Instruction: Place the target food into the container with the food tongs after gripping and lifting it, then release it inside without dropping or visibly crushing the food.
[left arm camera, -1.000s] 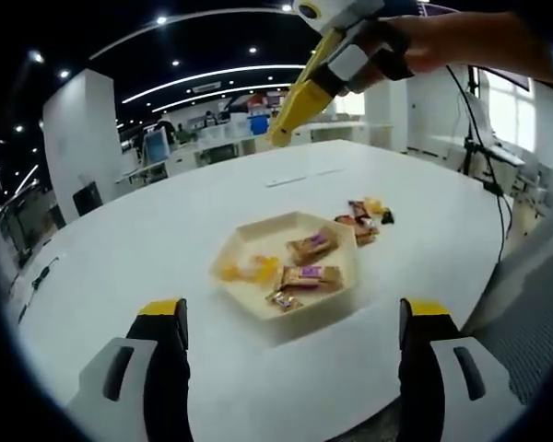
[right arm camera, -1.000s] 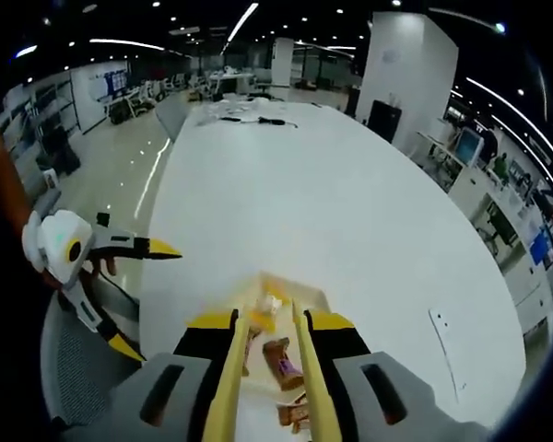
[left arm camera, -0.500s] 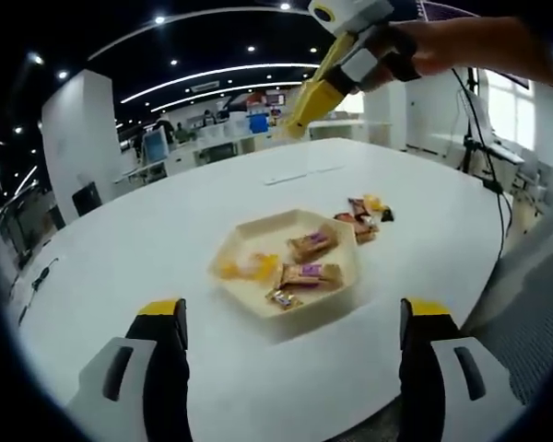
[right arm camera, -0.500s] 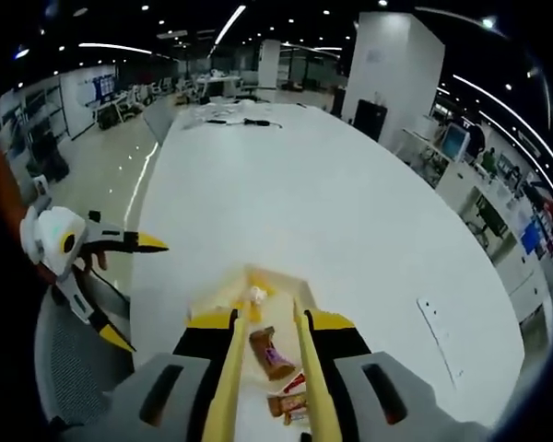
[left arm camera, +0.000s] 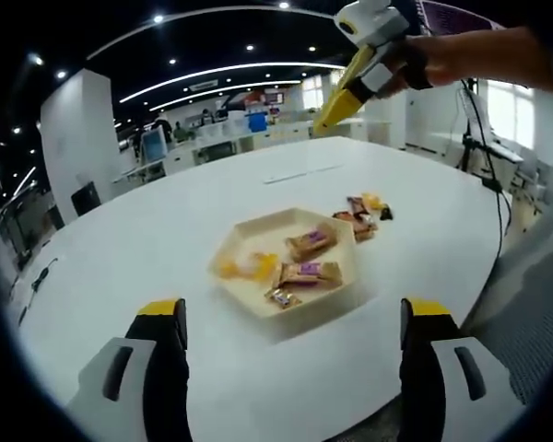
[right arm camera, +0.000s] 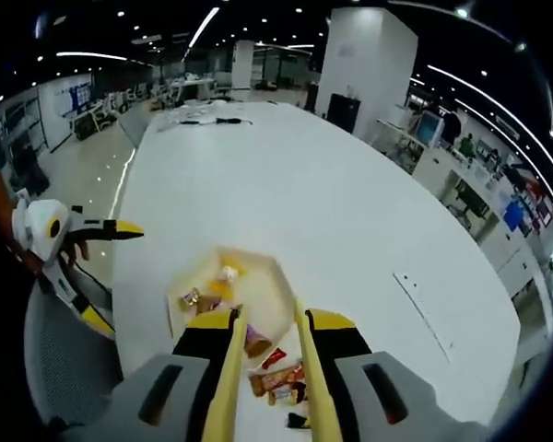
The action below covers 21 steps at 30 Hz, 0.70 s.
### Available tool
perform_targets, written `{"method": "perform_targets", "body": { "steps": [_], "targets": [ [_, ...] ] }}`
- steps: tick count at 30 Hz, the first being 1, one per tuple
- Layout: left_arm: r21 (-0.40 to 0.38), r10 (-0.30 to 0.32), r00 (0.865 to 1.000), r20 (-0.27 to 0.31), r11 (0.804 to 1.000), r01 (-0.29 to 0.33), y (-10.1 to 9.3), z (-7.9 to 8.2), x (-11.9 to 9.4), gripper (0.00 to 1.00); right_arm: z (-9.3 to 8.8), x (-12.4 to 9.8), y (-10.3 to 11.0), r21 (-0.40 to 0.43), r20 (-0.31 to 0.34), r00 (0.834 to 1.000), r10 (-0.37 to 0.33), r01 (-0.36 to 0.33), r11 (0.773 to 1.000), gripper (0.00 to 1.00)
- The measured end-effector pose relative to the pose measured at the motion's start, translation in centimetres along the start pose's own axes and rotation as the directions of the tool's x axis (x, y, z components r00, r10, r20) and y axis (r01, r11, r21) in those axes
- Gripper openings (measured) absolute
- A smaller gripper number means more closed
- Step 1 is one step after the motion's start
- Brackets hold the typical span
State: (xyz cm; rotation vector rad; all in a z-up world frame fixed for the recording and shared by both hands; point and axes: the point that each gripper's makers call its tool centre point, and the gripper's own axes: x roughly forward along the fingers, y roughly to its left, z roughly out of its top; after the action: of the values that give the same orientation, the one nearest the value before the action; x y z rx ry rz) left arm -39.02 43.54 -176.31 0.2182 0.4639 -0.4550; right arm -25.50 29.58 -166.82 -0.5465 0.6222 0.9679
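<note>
Lifting my right claw [right arm camera: 264, 345], tongs [right arm camera: 267, 368] empty and slightly parted, back from the tray [left arm camera: 286, 267] toward the loose snacks [left arm camera: 361, 217] on the desk [left arm camera: 166, 239]. Next pick-up, I reckon. Left claw [left arm camera: 290, 322] spread wide, idle.

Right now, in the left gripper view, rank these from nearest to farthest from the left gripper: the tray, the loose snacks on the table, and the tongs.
1. The tray, just ahead, between the jaws.
2. The loose snacks, past the tray's right side.
3. The tongs, held high at the upper right.
</note>
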Motion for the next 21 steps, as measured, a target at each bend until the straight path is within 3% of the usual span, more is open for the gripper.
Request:
{"method": "perform_targets", "body": {
  "steps": [14,21],
  "targets": [
    [0.0,-0.004,1.0,0.004,1.0,0.004,0.0,0.1,0.0,0.93,-4.0,-2.1,-1.2,0.01,0.047,0.997,-0.065,0.065,0.998,0.28],
    [-0.004,-0.013,1.0,0.004,1.0,0.013,-0.2,0.1,0.0,0.93,-5.1,-2.6,-1.8,0.009,0.055,0.994,-0.099,0.098,0.995,0.29]
  ]
}}
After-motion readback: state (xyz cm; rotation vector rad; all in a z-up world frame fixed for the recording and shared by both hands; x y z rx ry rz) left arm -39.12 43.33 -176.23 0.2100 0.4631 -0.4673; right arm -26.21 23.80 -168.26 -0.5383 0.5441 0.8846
